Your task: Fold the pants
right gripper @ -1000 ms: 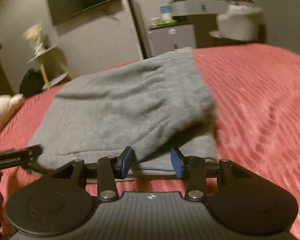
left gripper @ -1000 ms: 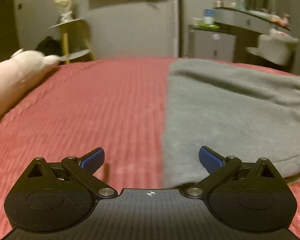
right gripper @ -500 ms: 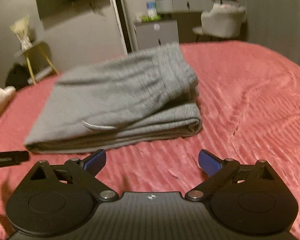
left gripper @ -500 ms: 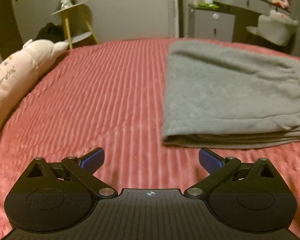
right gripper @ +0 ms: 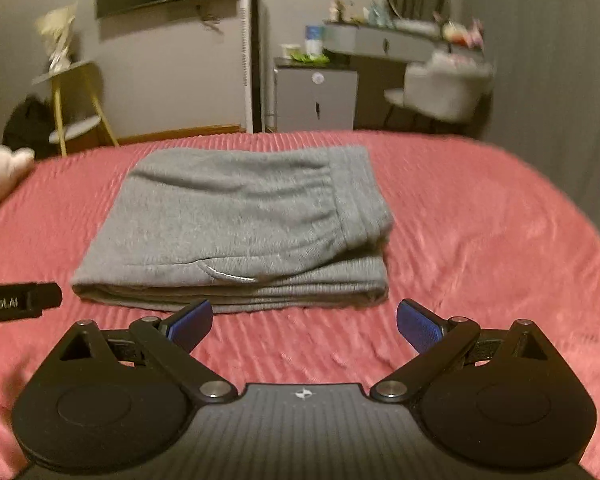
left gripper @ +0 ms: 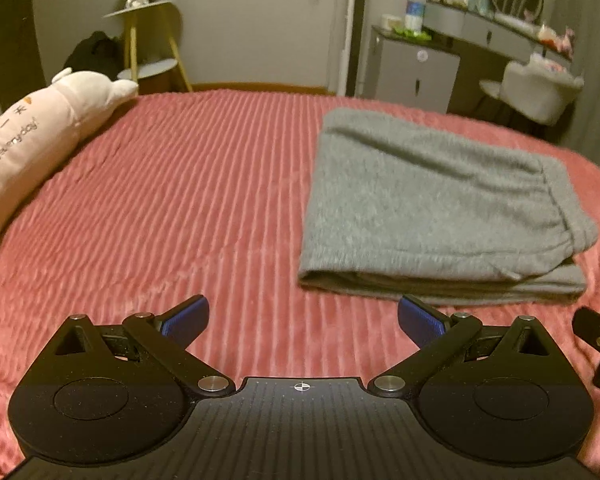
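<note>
Blue pads of the right gripper [right gripper: 304, 322] stand wide apart and hold nothing; the left gripper [left gripper: 303, 320] is the same. Just beyond them the grey pants [right gripper: 240, 224] lie folded in a flat stack on the red bedspread [right gripper: 480, 240]. I judge the fold finished; best to draw both grippers straight away without brushing the stack.
</note>
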`<move>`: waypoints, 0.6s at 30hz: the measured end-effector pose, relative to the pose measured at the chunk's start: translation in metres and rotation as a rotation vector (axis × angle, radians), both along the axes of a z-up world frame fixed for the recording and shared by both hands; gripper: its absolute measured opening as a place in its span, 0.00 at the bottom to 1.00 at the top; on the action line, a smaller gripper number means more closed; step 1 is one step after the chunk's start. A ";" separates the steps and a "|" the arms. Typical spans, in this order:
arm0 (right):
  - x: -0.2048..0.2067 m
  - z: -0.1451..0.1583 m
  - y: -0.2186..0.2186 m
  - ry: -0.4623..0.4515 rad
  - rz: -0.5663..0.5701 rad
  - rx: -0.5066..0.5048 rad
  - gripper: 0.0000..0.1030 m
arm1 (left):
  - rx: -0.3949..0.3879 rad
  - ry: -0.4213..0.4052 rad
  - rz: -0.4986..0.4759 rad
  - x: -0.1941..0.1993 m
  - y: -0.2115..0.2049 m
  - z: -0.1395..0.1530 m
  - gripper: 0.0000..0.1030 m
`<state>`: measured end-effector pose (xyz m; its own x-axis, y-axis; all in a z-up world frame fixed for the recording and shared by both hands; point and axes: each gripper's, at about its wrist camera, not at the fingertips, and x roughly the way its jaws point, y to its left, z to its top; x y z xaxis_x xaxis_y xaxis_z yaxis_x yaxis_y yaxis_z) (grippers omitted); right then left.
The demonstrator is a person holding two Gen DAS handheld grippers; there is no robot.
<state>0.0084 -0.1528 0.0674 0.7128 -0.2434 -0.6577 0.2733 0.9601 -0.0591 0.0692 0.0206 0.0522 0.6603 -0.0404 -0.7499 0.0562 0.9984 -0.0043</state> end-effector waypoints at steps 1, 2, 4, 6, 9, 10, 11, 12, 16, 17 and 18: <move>0.002 -0.003 0.003 -0.002 0.012 -0.021 0.96 | 0.012 0.004 -0.004 0.001 -0.003 -0.003 1.00; 0.003 -0.007 0.006 -0.006 0.022 -0.040 0.96 | 0.028 0.009 -0.015 0.002 -0.006 -0.006 1.00; 0.005 -0.014 0.009 -0.010 0.031 -0.055 0.96 | 0.055 0.016 -0.034 0.003 -0.012 -0.011 1.00; 0.006 -0.018 0.008 -0.019 0.041 -0.030 0.96 | 0.079 0.015 -0.059 0.004 -0.018 -0.014 1.00; 0.010 -0.024 0.001 -0.021 0.028 0.011 0.96 | 0.117 0.010 -0.088 0.007 -0.025 -0.020 1.00; 0.012 -0.026 0.001 -0.021 0.022 0.016 0.96 | 0.122 0.014 -0.095 0.008 -0.026 -0.022 1.00; 0.013 -0.028 -0.001 -0.021 0.017 0.024 0.96 | 0.125 0.021 -0.105 0.010 -0.027 -0.024 1.00; 0.014 -0.031 -0.004 -0.023 0.010 0.034 0.96 | 0.129 0.024 -0.111 0.011 -0.029 -0.026 1.00; 0.019 -0.038 -0.009 -0.023 -0.008 0.053 0.96 | 0.172 0.021 -0.136 0.013 -0.035 -0.032 1.00; 0.020 -0.039 -0.009 -0.024 -0.007 0.052 0.96 | 0.181 0.023 -0.145 0.013 -0.037 -0.034 1.00; 0.020 -0.039 -0.009 -0.027 -0.003 0.051 0.96 | 0.185 0.024 -0.151 0.013 -0.037 -0.035 1.00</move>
<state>0.0288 -0.1622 0.0281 0.7298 -0.2120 -0.6500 0.2771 0.9608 -0.0023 0.0826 -0.0166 0.0173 0.6391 0.0025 -0.7691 0.2070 0.9626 0.1751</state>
